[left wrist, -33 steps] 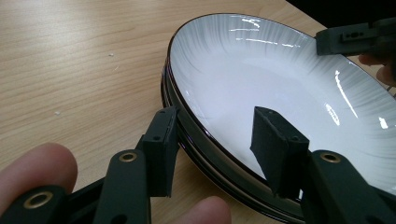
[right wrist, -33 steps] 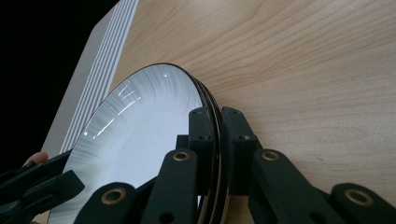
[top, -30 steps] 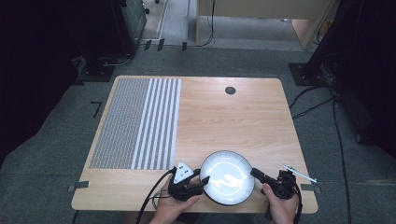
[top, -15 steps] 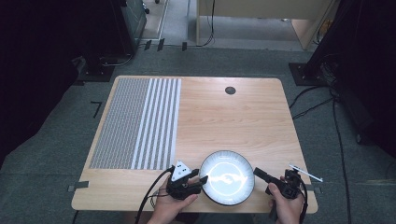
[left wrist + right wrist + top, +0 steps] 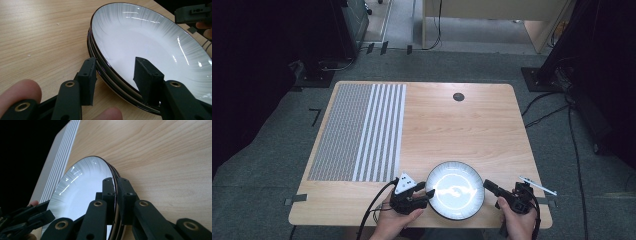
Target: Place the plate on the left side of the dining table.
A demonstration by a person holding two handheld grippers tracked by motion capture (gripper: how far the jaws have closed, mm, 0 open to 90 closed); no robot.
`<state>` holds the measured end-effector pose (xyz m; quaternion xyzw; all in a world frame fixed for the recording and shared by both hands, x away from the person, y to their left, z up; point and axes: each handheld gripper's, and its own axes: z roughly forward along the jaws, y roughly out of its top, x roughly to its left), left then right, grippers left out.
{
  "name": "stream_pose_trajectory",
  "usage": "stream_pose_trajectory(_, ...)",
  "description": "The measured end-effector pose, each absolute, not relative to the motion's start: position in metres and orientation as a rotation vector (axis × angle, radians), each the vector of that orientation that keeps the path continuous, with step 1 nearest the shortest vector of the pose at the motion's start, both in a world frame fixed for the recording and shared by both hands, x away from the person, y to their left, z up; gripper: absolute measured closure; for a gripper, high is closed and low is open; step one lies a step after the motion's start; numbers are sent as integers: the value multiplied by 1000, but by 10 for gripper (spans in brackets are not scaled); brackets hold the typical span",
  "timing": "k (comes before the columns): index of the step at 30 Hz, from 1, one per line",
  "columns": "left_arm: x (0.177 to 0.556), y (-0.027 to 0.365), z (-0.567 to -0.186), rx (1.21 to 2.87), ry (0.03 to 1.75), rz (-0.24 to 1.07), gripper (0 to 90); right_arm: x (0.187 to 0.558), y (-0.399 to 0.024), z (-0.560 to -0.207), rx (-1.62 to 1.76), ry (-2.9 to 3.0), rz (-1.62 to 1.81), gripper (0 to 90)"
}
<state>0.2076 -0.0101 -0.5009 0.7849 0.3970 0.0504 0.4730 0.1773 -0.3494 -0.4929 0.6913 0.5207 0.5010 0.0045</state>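
A stack of white plates with dark rims (image 5: 454, 190) (image 5: 150, 42) (image 5: 82, 185) sits near the front edge of the wooden table (image 5: 452, 125). My left gripper (image 5: 428, 192) (image 5: 116, 75) is at the stack's left edge and stands open. One jaw is outside the rims, the other over the top plate's inside. My right gripper (image 5: 487, 185) (image 5: 116, 192) is at the right edge, shut on the top plate's rim. Its jaws have just eased open a little with the rim still between them. Each gripper view also shows the other gripper: the right (image 5: 193, 12) and the left (image 5: 27, 220).
A grey-and-white striped mat (image 5: 357, 132) covers the table's left part. A small black round cap (image 5: 458, 97) is set in the far side of the tabletop. Bare wood lies between the plates and the far edge. Cables and dark stands ring the table on the floor.
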Motion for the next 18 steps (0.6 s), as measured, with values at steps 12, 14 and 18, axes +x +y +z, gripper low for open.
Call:
stream_pose_trajectory(12,209,-9,-503,1912,979,84,532,178,-347,-498,2185,1658,1549,856)
stream_pose_trajectory(14,209,-9,-504,1910,980,84,540,178,-346,-497,2182,1657,1548,854)
stream_pose_trajectory(18,208,-9,-504,1909,983,102,552,178,-342,-495,2147,1684,1518,837)
